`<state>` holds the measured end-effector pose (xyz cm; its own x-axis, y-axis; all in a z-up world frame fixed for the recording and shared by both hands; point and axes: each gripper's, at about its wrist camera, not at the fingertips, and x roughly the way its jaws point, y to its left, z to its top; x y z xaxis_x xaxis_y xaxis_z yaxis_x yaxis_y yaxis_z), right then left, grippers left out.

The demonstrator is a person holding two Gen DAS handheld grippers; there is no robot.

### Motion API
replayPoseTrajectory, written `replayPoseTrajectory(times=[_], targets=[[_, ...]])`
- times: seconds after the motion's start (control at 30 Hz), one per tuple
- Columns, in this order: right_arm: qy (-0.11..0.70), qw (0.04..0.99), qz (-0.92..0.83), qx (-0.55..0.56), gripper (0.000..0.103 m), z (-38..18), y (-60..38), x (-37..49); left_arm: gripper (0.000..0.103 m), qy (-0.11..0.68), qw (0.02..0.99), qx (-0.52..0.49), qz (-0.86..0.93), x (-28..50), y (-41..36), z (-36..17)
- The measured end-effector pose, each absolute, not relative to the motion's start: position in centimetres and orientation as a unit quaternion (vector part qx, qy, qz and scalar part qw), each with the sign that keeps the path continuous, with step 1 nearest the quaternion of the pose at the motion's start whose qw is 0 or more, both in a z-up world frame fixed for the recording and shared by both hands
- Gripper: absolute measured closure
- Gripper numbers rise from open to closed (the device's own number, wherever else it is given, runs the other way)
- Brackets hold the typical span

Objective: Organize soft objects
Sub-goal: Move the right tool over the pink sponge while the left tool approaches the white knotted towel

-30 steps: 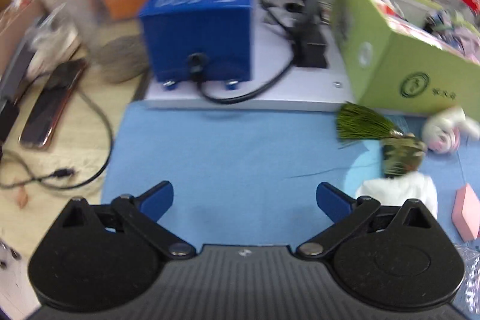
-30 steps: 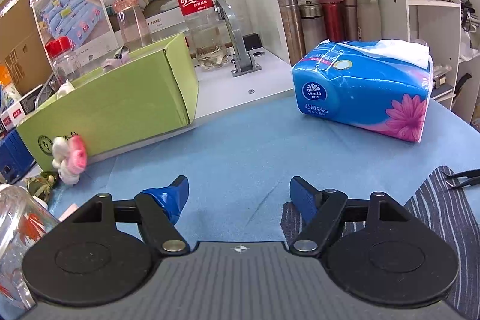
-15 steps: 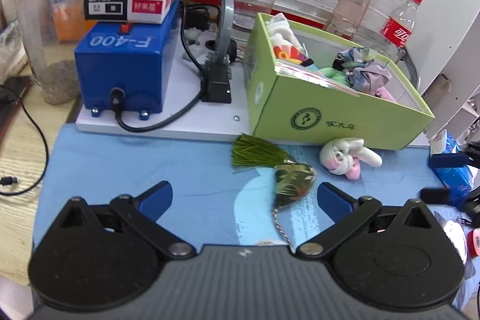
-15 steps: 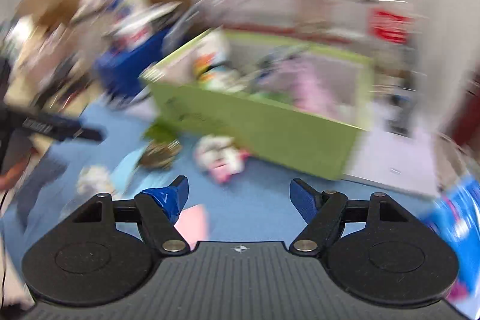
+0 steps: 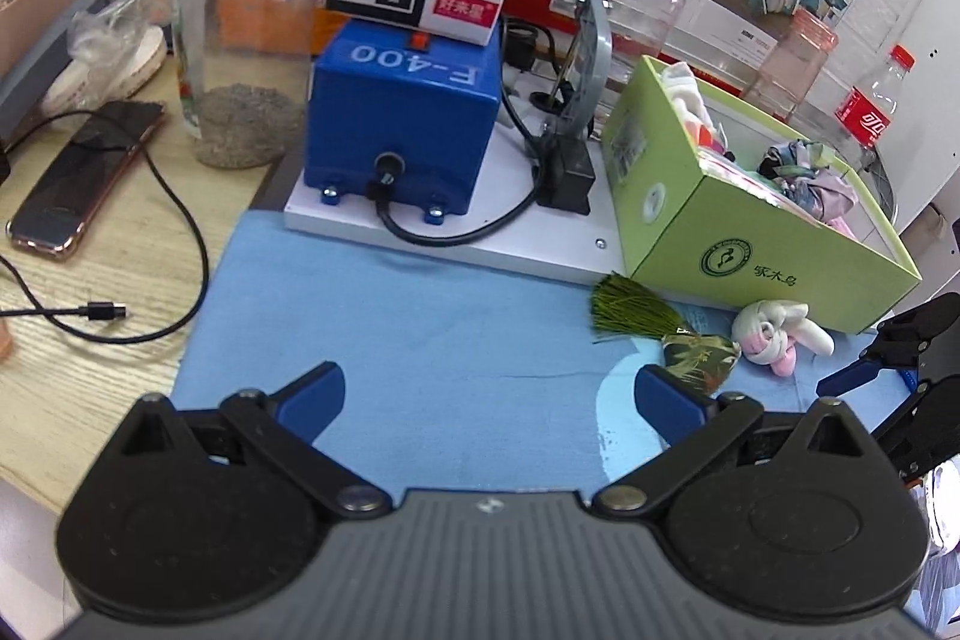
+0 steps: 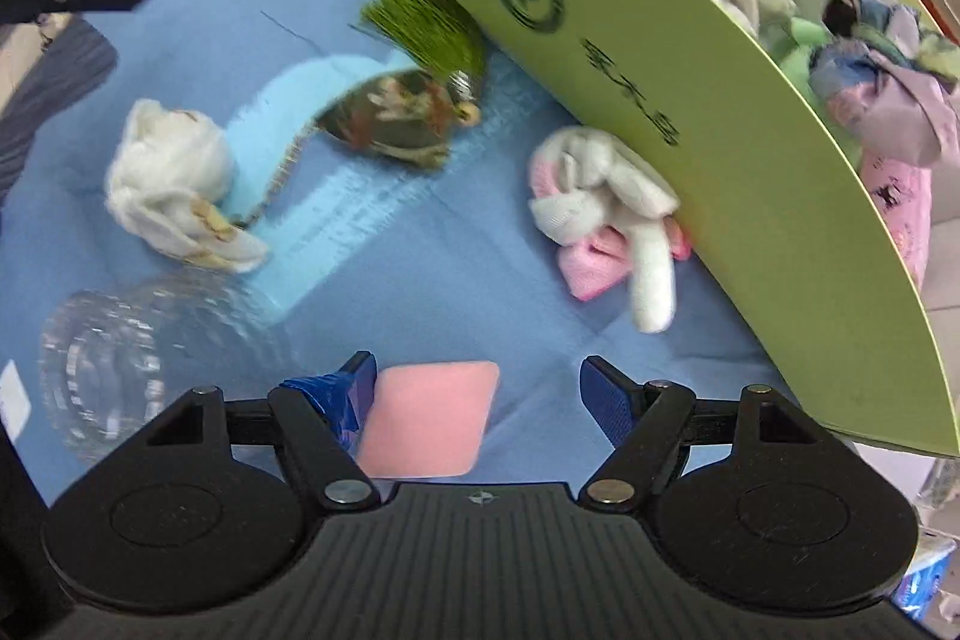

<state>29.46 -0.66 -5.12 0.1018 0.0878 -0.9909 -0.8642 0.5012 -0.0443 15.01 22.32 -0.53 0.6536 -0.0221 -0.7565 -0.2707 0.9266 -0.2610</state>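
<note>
The blue mat [image 5: 456,340] covers the tabletop [image 5: 90,274] in front of both grippers, and only the left wrist view shows its bare wooden margin with a phone [image 5: 84,178] and a cable [image 5: 174,244]. That view alone also shows the blue box marked F-400 [image 5: 402,124] on a white base plate behind the mat. The green box [image 6: 708,130] stands on the mat's far side; the right wrist view looks into it and shows soft items piled inside. A white-and-pink plush rabbit [image 6: 606,214] lies touching the box's front wall. Only the right wrist view shows a white plush [image 6: 174,184], well apart from the box, and a clear jar [image 6: 114,358] on its side. A camouflage pouch with a green tassel [image 6: 402,112] lies between the plush and the box. A pink sponge [image 6: 429,418] lies flat between the right gripper's [image 6: 489,394] spread fingers, unclamped. The left gripper [image 5: 489,400] hovers with jaws apart, holding nothing.
</note>
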Motion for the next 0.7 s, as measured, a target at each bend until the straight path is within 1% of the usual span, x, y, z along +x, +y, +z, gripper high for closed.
replayPoseTrajectory(times=[0.23, 0.43, 0.53, 0.7], targets=[[0.578, 0.693, 0.316, -0.293, 0.041, -5.2, -5.8, 31.5, 0.001, 0.414, 0.893, -0.167, 0.059, 14.8, 21.2, -0.6], [0.571, 0.747, 0.266, -0.212, 0.041, -5.3, -12.8, 31.7, 0.001, 0.427, 0.891, -0.154, 0.026, 15.3, 19.1, -0.7], [0.536, 0.790, 0.235, -0.182, 0.040, -4.9, -15.6, 30.7, 0.001, 0.437, 0.887, -0.147, 0.007, 15.4, 17.8, -0.8], [0.420, 0.874, 0.221, -0.108, 0.040, -2.5, -19.4, 25.5, 0.001, 0.433, 0.894, -0.116, 0.015, 12.2, 17.8, -0.5]])
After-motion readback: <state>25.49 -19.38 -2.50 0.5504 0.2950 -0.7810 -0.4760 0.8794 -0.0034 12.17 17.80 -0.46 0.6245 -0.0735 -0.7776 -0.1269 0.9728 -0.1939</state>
